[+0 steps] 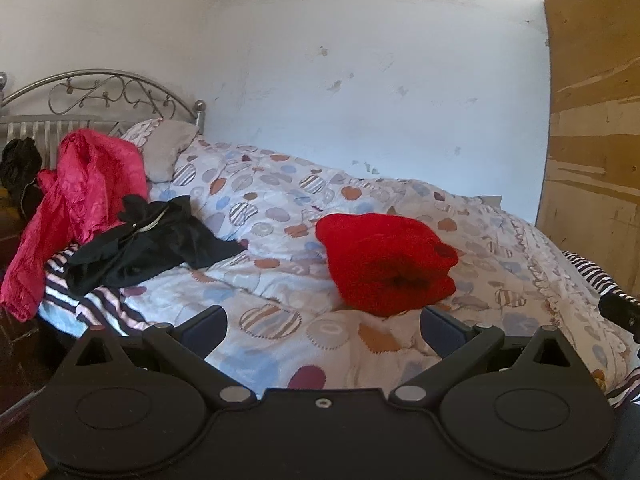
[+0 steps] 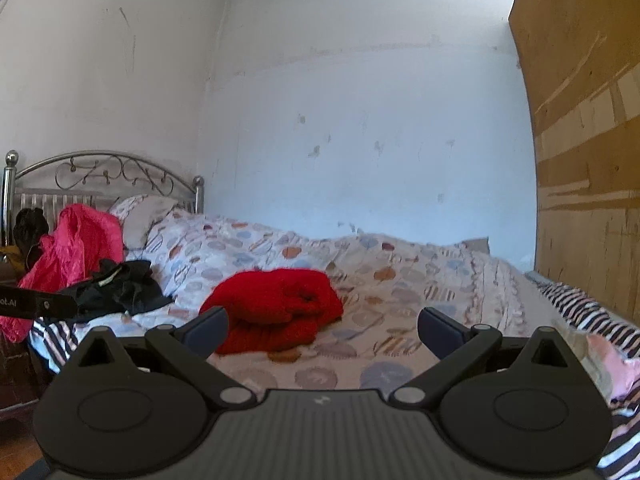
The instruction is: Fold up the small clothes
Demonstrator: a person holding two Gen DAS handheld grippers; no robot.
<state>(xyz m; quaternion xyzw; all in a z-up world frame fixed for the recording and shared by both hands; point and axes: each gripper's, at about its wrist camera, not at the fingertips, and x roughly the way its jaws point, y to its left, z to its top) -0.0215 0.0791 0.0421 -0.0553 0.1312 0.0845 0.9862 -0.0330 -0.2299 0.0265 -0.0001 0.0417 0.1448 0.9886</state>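
Left wrist view: left gripper (image 1: 323, 332) spread wide, empty; red knit garment (image 1: 386, 258) folded on the quilt (image 1: 280, 344), just ahead and slightly right of its fingers, long axis crosswise. Right gripper (image 2: 323, 330) likewise wide and empty; garment (image 2: 276, 308) ahead-left. Left looks nearer. Black clothes (image 1: 148, 242), pink jacket (image 1: 80, 200) lie well apart, leftward.

A: Open quilt (image 1: 280, 208) lay between the black garment (image 1: 152, 240) and the red knit (image 1: 384, 264).
B: Pink jacket (image 1: 80, 196) and headboard (image 1: 104, 96) blocked the left; board (image 1: 596, 140) walled the right.
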